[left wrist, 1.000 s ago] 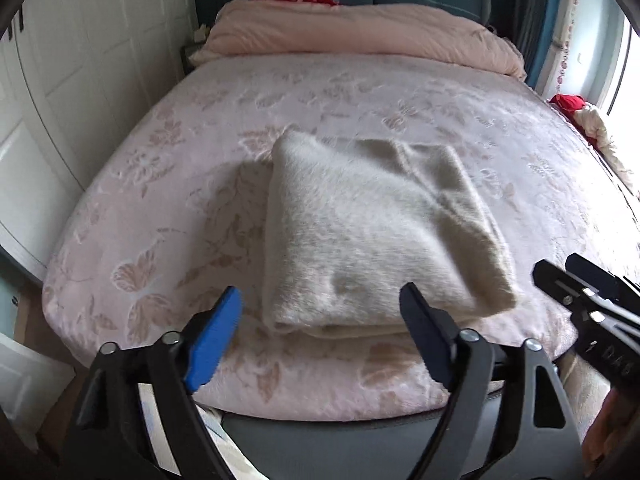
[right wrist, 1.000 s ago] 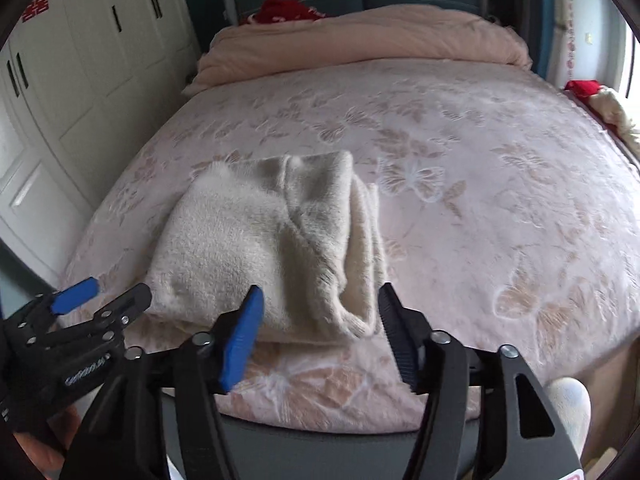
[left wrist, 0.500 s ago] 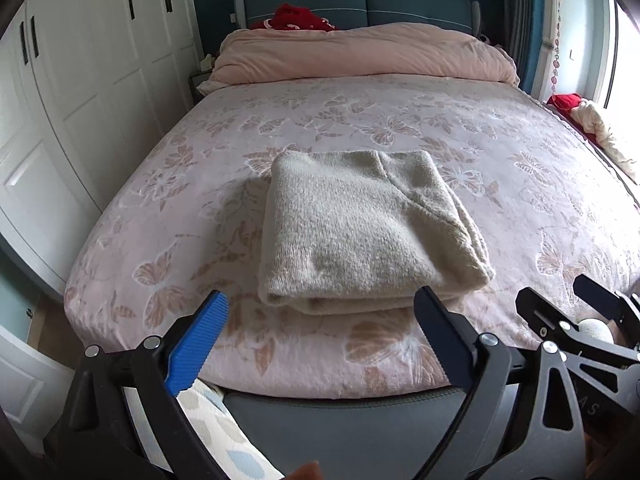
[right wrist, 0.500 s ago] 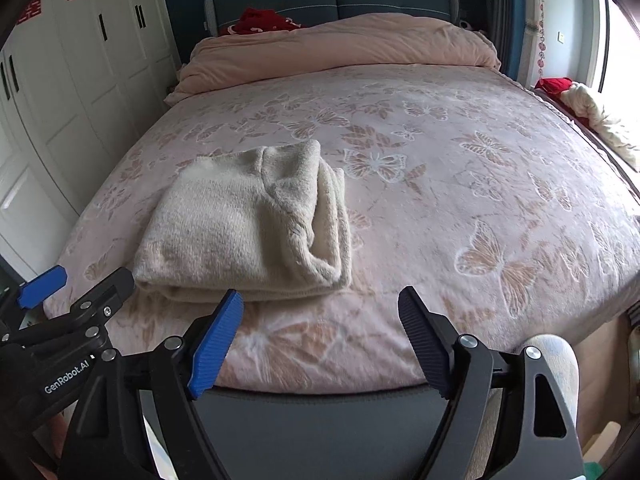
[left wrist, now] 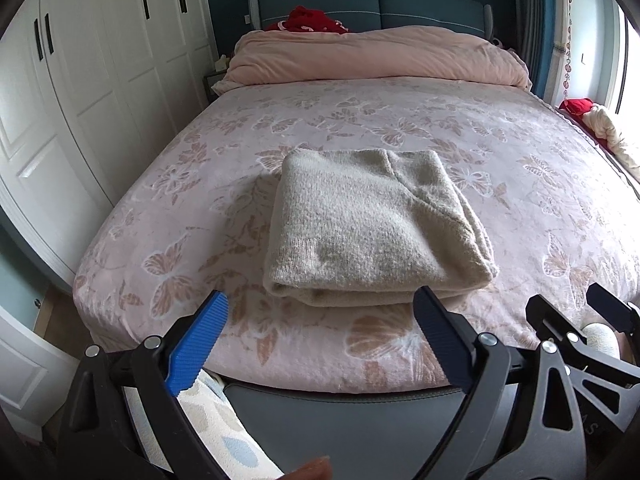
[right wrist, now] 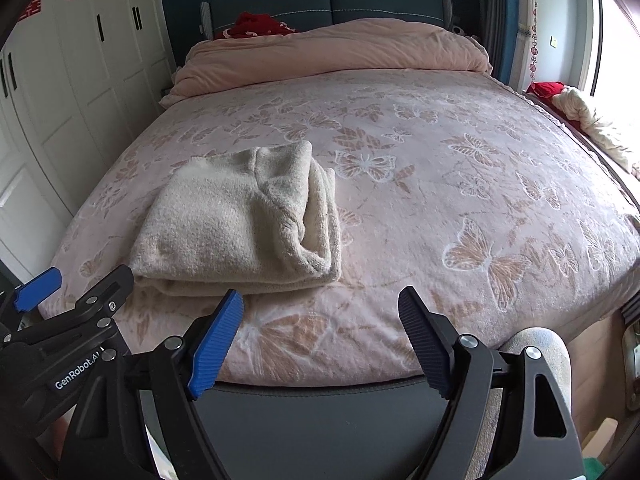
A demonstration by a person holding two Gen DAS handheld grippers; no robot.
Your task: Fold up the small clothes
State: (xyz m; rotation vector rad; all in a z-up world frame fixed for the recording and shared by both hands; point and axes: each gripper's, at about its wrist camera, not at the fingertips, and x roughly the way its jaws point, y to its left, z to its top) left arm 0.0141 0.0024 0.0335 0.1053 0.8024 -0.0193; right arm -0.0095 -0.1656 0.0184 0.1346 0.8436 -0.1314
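A cream knitted garment (left wrist: 368, 228) lies folded into a thick rectangle near the foot of the bed (left wrist: 520, 160). It also shows in the right wrist view (right wrist: 236, 220), left of centre. My left gripper (left wrist: 320, 336) is open and empty, held back off the bed's foot edge, just in front of the garment. My right gripper (right wrist: 320, 332) is open and empty, also off the foot edge, to the right of the garment. Each gripper shows at the edge of the other's view.
The bed has a pink butterfly-patterned cover and a rolled pink duvet (left wrist: 376, 56) at the headboard. White wardrobe doors (left wrist: 80, 80) stand close along the left. Red and cream clothes (right wrist: 576, 108) lie on a ledge at the right.
Both grippers have pulled back from the folded garment, off the foot of the bed, and have opened wider. The garment lies still.
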